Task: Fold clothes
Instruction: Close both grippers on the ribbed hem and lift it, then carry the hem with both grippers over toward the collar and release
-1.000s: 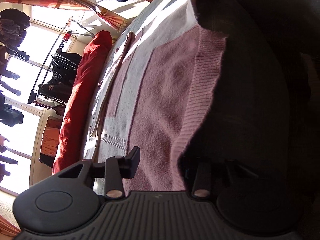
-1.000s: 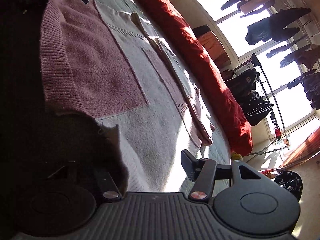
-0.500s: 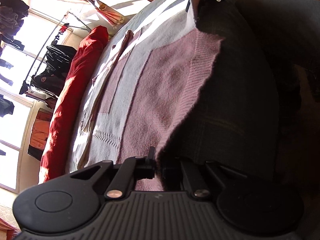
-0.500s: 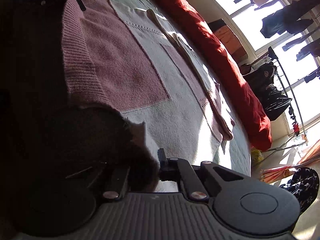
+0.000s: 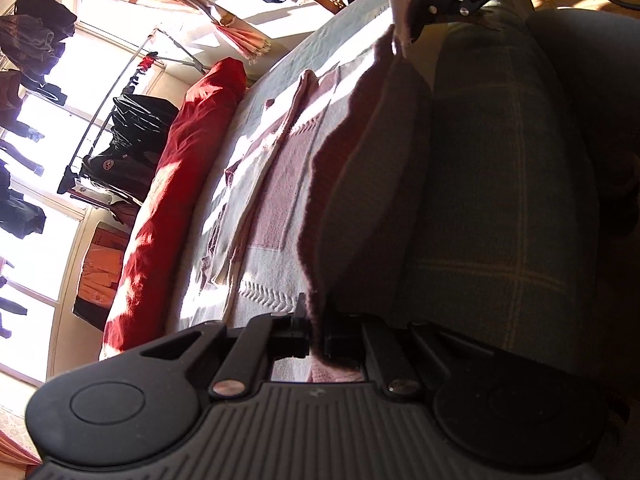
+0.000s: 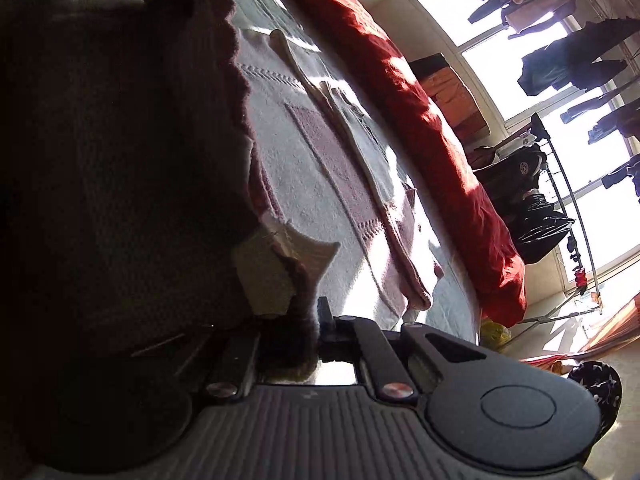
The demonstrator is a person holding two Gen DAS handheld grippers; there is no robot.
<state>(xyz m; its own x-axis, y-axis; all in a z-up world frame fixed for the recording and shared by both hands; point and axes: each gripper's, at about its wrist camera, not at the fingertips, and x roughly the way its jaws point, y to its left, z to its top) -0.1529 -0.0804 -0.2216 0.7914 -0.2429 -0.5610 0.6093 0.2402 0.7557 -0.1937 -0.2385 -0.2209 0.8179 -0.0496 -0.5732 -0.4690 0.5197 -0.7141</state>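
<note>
Here the pink-and-white knitted sweater (image 5: 280, 200) lies spread on the pale bed cover (image 5: 316, 46), its near hem lifted off the bed at both corners. The left gripper (image 5: 316, 338) is pinched tight on one corner of the hem — the right gripper (image 6: 310, 334) is likewise clamped on the other corner, with cloth bunched between its fingers. Beyond the sweater a red duvet (image 6: 420, 120) runs along the bed's far side, and dark clothes hang on a rack (image 5: 120, 140) by the sunlit window.
</note>
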